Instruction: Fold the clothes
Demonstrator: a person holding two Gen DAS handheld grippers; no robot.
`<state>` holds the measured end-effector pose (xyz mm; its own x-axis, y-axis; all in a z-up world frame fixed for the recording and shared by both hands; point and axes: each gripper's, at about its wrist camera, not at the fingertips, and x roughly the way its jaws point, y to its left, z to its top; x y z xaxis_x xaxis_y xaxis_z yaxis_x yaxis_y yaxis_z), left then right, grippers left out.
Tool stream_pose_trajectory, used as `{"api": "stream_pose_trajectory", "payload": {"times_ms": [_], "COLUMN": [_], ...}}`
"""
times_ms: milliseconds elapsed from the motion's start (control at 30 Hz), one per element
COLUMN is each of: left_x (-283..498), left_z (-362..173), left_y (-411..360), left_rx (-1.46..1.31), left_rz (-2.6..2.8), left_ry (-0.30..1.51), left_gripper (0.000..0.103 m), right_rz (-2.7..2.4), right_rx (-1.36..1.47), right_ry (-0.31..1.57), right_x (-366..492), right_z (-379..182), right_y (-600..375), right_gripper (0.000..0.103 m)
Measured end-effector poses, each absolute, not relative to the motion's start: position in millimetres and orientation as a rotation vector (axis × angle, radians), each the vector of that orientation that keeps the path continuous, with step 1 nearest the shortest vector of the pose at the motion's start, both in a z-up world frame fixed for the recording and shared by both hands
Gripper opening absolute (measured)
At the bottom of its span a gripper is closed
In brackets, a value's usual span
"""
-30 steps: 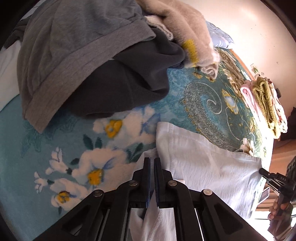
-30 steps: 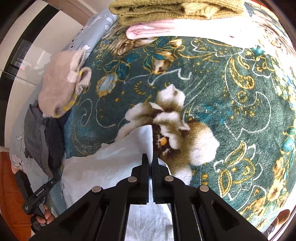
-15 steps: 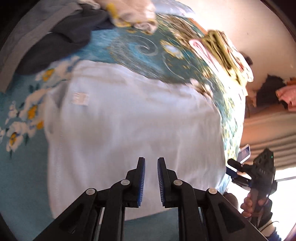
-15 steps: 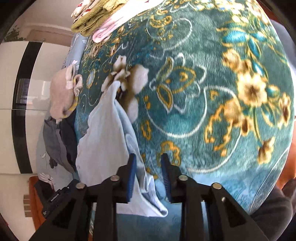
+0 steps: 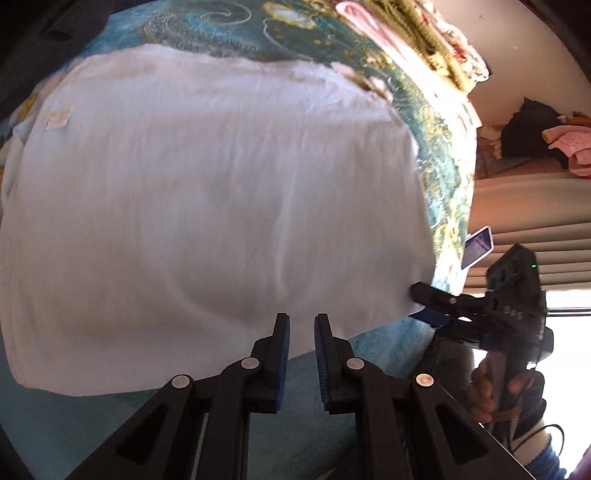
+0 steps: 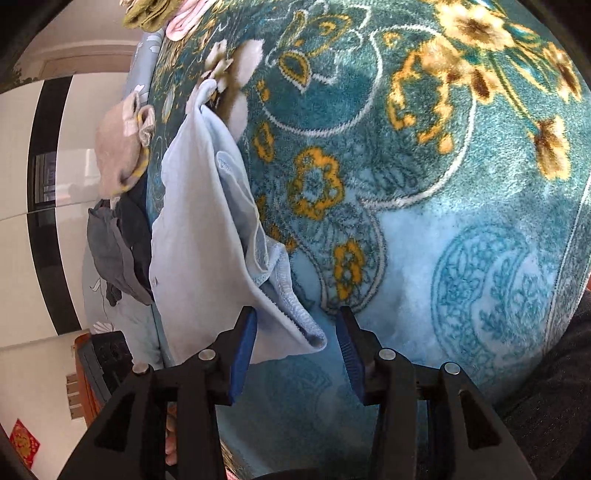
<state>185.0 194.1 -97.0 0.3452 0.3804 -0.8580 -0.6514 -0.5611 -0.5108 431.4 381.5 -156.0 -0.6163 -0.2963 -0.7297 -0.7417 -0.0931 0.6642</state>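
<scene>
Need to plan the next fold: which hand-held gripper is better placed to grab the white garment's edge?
Probably right: the right hand-held gripper, jaws opening, already straddles the white cotton garment's hemmed corner. The left hand-held gripper has barely parted jaws over its flat middle.

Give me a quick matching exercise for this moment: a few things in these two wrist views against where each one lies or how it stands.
Things:
1. white shirt
2. folded stack
3. right tool
4. phone

States:
a. at the blanket's far end
b. jaws apart, over the shirt's corner
c. spread flat on the blanket
d. beside the blanket's edge

Pairs: 1-c, 2-a, 3-b, 4-d
</scene>
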Motion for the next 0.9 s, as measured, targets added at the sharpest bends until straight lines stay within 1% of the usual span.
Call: {"api": "stream_pose_trajectory", "payload": {"times_ms": [100, 233, 367, 467, 600, 700, 867, 900], "left_x": [186.9, 196.2, 200.9, 201.5, 198.9, 193.2, 185.5, 185.4], "left_z": [-93.5, -107.0, -117.8, -122.2, -110.9, -98.5, -111.6, -115.9], "left_y": [200.4, 201.3, 195.2, 193.5, 194.2, 195.3, 194.3, 192.3], "left_rx": [-1.660, -1.690, -1.721, -1.737, -1.707, -1.656, -1.686, -1.697], "left_rz": [1.377, 1.358, 1.365, 1.369, 1.370, 1.387, 1.386, 1.382], "left_ry": [0.271, 0.306, 0.321, 0.320, 0.276, 0.234, 0.253, 0.256], "left_gripper": [0.018, 0.018, 0.018, 0.018, 0.018, 0.018, 0.018, 0.018], "right_rz": [1.752, 1.726, 1.723, 1.722, 1.722, 1.720, 1.702, 1.703], "right_rx": [-1.131, -1.095, -1.074, -1.012, -1.016, -1.026, -1.014, -1.004], "right_ry": [1.859, 1.902, 1.901, 1.941, 1.924, 1.916, 1.906, 1.903], "right_x": [432.0, 434.2, 432.2, 430.6, 422.2, 418.1, 418.2, 418.7], "right_z": [-161.9, -168.4, -166.4, -165.1, -163.7, -163.8, -163.9, -162.6], "right_y": [380.3, 383.0, 381.8, 379.9, 376.7, 375.4, 374.6, 374.6], "right_gripper": [0.046, 0.046, 0.046, 0.043, 0.032, 0.029, 0.022, 0.018]}}
